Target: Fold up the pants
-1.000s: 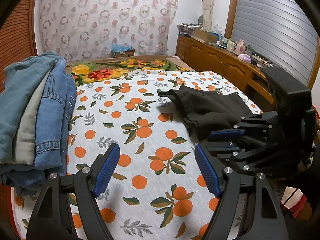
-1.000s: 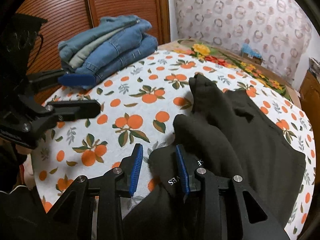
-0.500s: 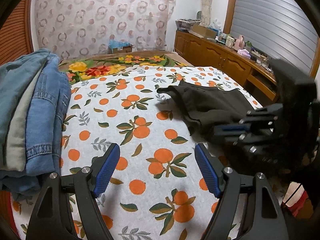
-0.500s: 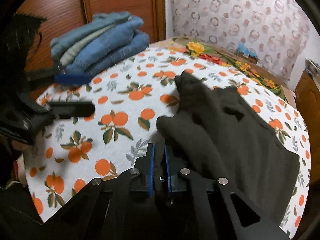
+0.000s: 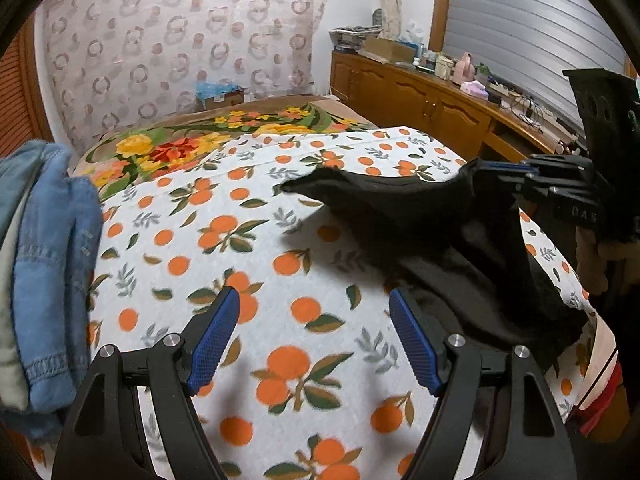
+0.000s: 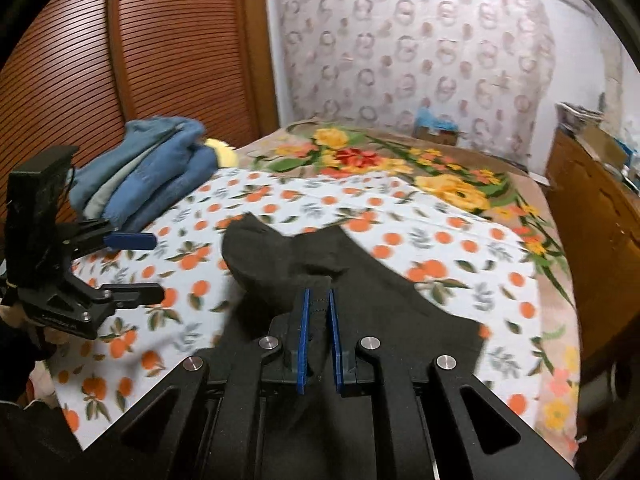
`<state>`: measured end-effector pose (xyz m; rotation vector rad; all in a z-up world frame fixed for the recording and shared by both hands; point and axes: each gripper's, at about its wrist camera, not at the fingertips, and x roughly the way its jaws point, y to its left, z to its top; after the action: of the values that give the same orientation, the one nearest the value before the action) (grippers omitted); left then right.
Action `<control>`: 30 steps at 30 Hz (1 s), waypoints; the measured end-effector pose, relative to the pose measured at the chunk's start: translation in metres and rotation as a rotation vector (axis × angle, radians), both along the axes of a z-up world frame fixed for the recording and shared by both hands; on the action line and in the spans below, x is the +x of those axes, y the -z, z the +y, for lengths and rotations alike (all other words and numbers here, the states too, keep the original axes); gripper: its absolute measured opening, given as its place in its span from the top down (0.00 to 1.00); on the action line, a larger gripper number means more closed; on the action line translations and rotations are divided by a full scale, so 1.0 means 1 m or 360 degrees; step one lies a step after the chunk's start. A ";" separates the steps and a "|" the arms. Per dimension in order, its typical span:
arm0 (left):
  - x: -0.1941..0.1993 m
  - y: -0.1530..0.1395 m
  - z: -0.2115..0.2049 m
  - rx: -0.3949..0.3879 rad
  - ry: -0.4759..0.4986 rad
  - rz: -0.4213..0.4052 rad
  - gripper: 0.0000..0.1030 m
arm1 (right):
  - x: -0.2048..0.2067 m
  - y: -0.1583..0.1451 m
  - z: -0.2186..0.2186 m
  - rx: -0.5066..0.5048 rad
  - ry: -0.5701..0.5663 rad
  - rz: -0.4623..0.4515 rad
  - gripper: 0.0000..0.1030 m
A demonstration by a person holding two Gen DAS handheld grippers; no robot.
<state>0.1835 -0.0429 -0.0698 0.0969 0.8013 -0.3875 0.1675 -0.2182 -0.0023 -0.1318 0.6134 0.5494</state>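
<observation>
A: How many pants on the orange-print sheet (image 5: 280, 280)?
B: One black pair (image 6: 360, 288), across the sheet from a stack of folded denim (image 6: 160, 168).
A: The two grippers?
B: Right gripper (image 6: 318, 300) pinches the black pair's edge; left gripper (image 5: 314, 316) gapes over bare sheet, gripping nothing.

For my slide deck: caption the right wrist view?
Right hand-held gripper shut on black pants over the orange-print bedspread.
</observation>
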 end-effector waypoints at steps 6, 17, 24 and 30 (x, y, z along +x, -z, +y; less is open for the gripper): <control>0.020 0.001 -0.016 0.0024 0.0037 0.0025 0.24 | 0.016 0.005 -0.026 0.0007 0.0128 0.0022 0.91; 0.047 0.004 -0.045 0.0065 0.0086 0.0057 0.24 | 0.037 0.016 -0.052 -0.0001 0.0313 0.0070 0.91; 0.057 0.010 -0.053 0.0088 0.0088 0.0083 0.24 | 0.042 0.016 -0.052 -0.0020 0.0406 0.0085 0.71; 0.073 0.013 -0.055 0.0097 0.0066 0.0098 0.24 | 0.038 0.016 -0.053 0.0034 0.0396 0.0116 0.69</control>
<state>0.2565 -0.0976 -0.0827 0.1591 0.8731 -0.4068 0.2051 -0.2715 -0.0187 -0.0145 0.6833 0.3205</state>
